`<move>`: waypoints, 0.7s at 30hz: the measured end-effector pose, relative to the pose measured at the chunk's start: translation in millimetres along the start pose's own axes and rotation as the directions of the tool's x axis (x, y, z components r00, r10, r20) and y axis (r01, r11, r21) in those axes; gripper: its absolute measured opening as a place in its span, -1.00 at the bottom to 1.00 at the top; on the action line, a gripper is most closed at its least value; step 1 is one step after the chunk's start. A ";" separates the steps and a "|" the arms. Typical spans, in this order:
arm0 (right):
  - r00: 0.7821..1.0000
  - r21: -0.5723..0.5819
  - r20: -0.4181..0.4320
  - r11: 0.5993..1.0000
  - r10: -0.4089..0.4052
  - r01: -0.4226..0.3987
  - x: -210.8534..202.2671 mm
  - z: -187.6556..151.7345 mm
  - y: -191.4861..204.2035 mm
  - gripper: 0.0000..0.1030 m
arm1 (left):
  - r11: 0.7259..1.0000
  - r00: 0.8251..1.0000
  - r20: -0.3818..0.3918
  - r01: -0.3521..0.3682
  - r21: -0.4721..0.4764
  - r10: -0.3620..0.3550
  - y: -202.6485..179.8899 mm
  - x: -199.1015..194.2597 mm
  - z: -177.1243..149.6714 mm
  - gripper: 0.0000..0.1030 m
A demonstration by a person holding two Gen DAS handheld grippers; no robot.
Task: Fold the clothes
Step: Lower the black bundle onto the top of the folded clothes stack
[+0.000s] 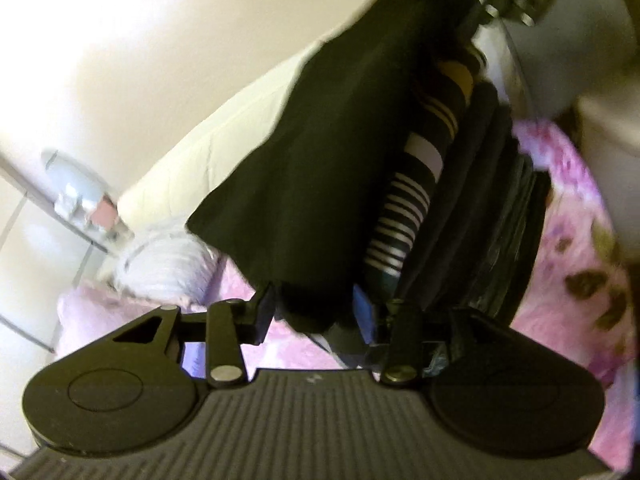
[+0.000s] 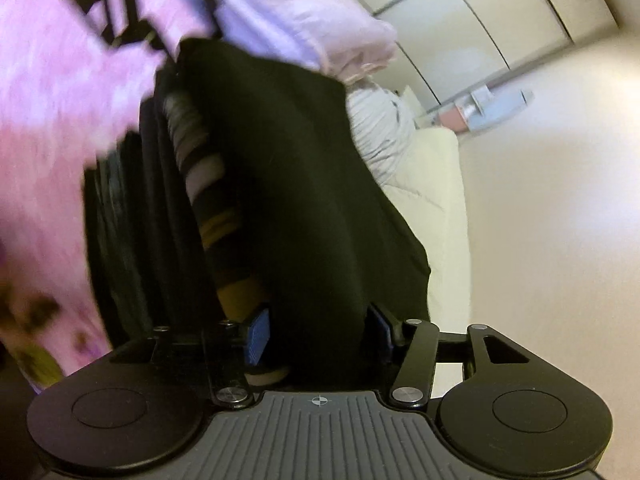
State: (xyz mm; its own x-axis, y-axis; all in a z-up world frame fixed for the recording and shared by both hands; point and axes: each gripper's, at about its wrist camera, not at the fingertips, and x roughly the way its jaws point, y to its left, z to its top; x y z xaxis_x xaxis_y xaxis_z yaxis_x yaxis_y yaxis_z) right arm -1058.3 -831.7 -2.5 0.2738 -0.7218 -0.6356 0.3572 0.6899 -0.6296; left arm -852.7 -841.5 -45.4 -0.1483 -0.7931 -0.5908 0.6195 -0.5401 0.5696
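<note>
- The left gripper (image 1: 316, 320) has its jaws drawn in around one end of a black garment (image 1: 320, 168), with the cloth bunched between them; I'd say it is gripping it.
- The right gripper (image 2: 318, 336) takes the opposite end of that black garment (image 2: 304, 184), its blue fingertips (image 2: 258, 336) set either side of the fabric. The cloth fills the gap, though whether the pads press hard is blurred.
- Between the two, the garment looks stretched flat and carried as one already-folded panel.
- Just beside it stands a stack of folded clothes (image 1: 472, 200), dark pieces plus a striped one (image 1: 404, 216), resting on a pink floral bedspread (image 1: 568, 216).
- My judgement: several items are folded and piled, and this black piece is near joining them. A pale crumpled garment (image 2: 380, 132) by the cream headboard (image 2: 436, 208) may be left.
</note>
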 end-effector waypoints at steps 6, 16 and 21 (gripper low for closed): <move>0.983 0.280 0.170 0.954 0.065 -0.111 -16.3 15.1 -49.4 0.03 | 0.985 0.999 0.047 -0.008 -0.175 0.017 34.1 -15.6 7.2 -0.25; 0.959 0.703 0.172 0.654 0.226 -0.280 54.9 -31.6 -96.4 0.02 | 0.933 0.994 -0.017 0.096 -0.348 -0.109 47.4 37.3 31.0 -0.35; 0.951 0.714 0.184 0.632 0.247 -0.302 35.8 -53.1 -75.4 0.02 | 0.931 0.991 -0.039 0.104 -0.349 -0.125 23.6 26.2 16.4 -0.35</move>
State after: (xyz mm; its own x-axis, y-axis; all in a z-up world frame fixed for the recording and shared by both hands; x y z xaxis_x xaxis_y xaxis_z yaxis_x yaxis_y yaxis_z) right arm -1122.8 -906.7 -1.5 0.5132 -0.5268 -0.6776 0.7804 0.6149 0.1131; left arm -854.6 -879.7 -38.1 -0.1946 -0.7080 -0.6789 0.8306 -0.4871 0.2699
